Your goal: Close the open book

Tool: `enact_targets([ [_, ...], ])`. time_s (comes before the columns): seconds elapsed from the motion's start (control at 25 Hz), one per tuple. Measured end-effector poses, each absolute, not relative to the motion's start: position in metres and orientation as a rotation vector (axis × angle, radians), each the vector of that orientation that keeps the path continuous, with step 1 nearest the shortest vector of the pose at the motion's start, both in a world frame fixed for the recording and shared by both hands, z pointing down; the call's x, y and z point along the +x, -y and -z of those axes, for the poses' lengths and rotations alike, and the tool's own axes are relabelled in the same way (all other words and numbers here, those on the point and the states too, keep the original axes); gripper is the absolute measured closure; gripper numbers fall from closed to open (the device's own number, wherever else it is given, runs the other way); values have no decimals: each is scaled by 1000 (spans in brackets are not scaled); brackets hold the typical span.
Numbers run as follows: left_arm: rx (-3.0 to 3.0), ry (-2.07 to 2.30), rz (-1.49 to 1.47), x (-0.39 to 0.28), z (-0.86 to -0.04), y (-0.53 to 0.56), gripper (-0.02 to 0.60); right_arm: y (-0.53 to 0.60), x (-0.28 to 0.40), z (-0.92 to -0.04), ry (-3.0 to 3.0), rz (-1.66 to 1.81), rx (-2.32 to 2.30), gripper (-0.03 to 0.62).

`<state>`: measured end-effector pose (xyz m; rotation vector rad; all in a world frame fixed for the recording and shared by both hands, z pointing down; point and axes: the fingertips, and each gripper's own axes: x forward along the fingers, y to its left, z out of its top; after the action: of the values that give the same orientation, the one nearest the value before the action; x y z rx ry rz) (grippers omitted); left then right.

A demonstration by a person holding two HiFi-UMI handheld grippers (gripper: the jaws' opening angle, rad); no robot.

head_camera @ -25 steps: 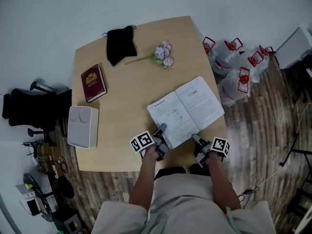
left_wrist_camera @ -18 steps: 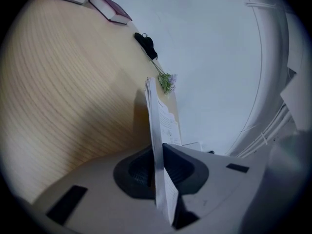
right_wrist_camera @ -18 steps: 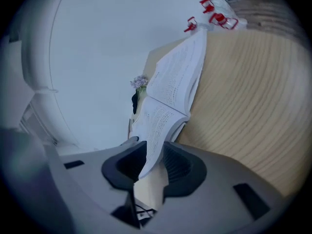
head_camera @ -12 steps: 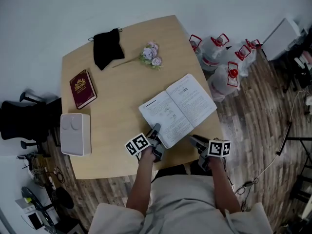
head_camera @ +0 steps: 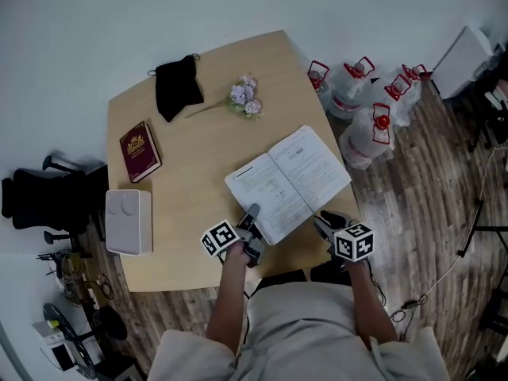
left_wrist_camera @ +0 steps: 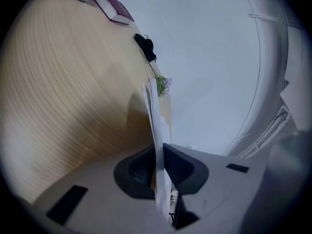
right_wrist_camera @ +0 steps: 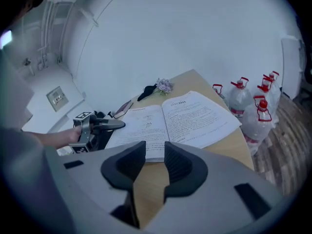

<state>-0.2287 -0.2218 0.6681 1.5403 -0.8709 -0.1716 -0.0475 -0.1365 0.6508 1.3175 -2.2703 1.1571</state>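
**Left gripper clamped on pages; right gripper free.**
Your left jaws pinch a thin sheaf of pages at the near-left edge of the book; the left gripper view shows the sheets edge-on between the pads. The book lies open on the table, spread just ahead of both grippers, with its near corner between them. Your right jaws stand apart, have just been closing a little, and hold nothing. The book's near edge sits just beyond their tips, not touching. Well past the left gripper lie a red book, a pouch and flowers. A white box sits off to its left. Bottles stand on the floor, ahead and right of the right gripper.
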Motion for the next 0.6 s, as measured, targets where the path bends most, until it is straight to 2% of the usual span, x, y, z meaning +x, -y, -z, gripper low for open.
enact_targets([
  [0.6, 1569, 877, 171, -209, -636, 228, 528, 168, -27, -632, 2305, -964, 1320, 547],
])
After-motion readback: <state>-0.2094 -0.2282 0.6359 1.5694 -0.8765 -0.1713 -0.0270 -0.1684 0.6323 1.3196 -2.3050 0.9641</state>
